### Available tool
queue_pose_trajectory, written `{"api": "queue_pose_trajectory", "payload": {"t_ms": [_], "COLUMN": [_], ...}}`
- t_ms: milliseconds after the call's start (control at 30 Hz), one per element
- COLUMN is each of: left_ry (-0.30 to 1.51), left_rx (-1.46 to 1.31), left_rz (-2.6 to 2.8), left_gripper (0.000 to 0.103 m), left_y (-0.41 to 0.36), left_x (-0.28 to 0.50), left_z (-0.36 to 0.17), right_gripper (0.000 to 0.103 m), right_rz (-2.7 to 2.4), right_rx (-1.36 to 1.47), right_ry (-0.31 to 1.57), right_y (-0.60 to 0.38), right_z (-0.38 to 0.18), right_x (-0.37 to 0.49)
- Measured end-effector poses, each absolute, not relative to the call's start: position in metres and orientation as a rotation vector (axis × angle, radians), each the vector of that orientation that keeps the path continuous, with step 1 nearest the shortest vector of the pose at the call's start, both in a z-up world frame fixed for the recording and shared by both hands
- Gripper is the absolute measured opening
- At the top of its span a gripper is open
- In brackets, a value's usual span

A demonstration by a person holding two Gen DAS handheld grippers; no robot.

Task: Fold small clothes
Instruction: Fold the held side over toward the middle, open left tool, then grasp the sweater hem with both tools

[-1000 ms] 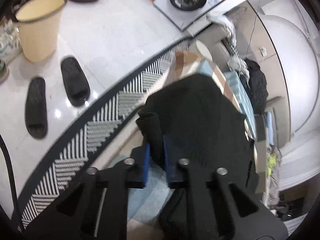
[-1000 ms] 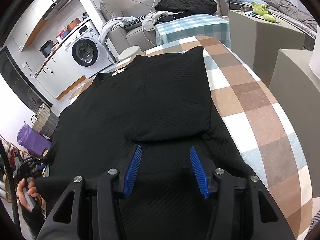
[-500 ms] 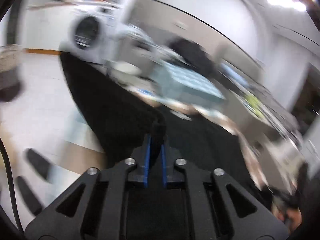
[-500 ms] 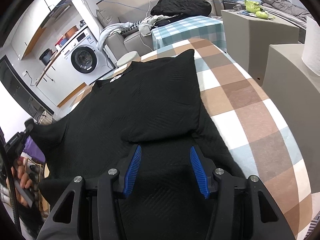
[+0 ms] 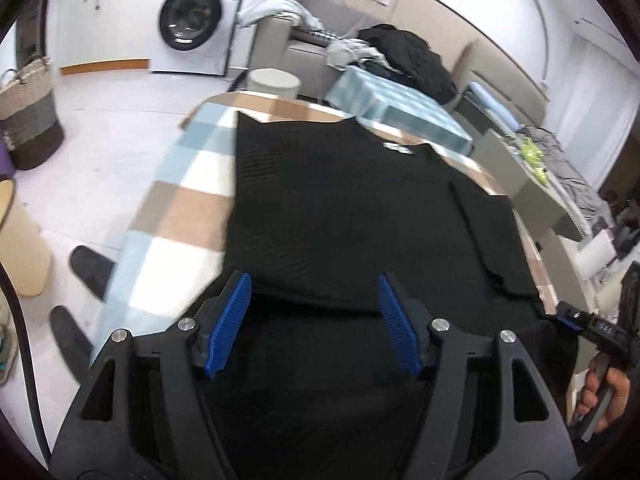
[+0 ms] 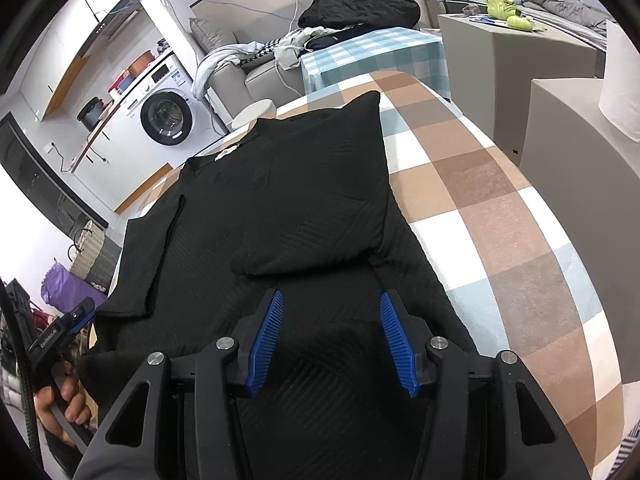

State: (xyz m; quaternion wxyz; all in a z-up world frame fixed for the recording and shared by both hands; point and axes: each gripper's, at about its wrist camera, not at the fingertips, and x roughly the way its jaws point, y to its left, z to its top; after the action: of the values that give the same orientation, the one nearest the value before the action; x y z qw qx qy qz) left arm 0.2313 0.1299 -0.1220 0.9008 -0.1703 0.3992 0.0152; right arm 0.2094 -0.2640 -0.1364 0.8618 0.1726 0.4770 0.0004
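Shirt: a black shirt [image 6: 280, 200] lay flat along a table [image 6: 500, 208] covered in a brown, white and pale-blue checked cloth, its collar with a small white label at the far end; in the left wrist view the same shirt [image 5: 340, 208] filled the middle of the table [image 5: 180, 200].
Sleeves: both sides had been folded inward over the body, the right fold seen as a broad panel in the right wrist view, the left fold as a narrower strip near the shirt's left edge.
Left gripper: the left gripper [image 5: 314, 320] hung over the near hem, its blue-padded fingers [image 5: 230, 320] spread wide and holding nothing; whether they touched the cloth could not be told.
Right gripper: the right gripper [image 6: 332, 338] sat low over the hem below the folded right panel, its blue fingers [image 6: 396, 340] likewise apart and empty.
Hands: the person's right hand [image 5: 604, 392] showed at the edge of the left wrist view, wrapped round a handle; the left hand [image 6: 64, 404] showed the same way in the right wrist view.
Room: a white washing machine [image 6: 164, 114] stood against the far wall, with a grey sofa [image 6: 240, 68] piled with clothes beside it.
Floor: two dark slippers [image 5: 90, 270] lay on the pale floor left of the table, near a woven basket [image 5: 28, 112].
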Motion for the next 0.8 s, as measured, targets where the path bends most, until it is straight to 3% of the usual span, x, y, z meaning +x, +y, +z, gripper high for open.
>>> {"api": "queue_pose_trajectory", "payload": {"t_ms": [233,333,800], "left_ry": [0.821,0.815,0.908], "left_rx": [-0.322,-0.334,-0.331], "left_rz": [0.120,0.140,0.204], "left_gripper": [0.071,0.071,0.071], "left_y": [0.155,0.162,0.180], "left_x": [0.173,0.151,0.080], "left_z": [-0.122,-0.122,-0.149], "right_gripper": [0.054,0.058,0.059], "right_rz": [-0.007,-0.006,0.002], "right_rx": [0.318,0.308,0.294], "right_ry": [1.025,1.017,1.076], "right_y": [-0.273,-0.283,-0.318], "right_z": [-0.133,-0.129,-0.142], "right_x": [0.200,0.185,0.125]}}
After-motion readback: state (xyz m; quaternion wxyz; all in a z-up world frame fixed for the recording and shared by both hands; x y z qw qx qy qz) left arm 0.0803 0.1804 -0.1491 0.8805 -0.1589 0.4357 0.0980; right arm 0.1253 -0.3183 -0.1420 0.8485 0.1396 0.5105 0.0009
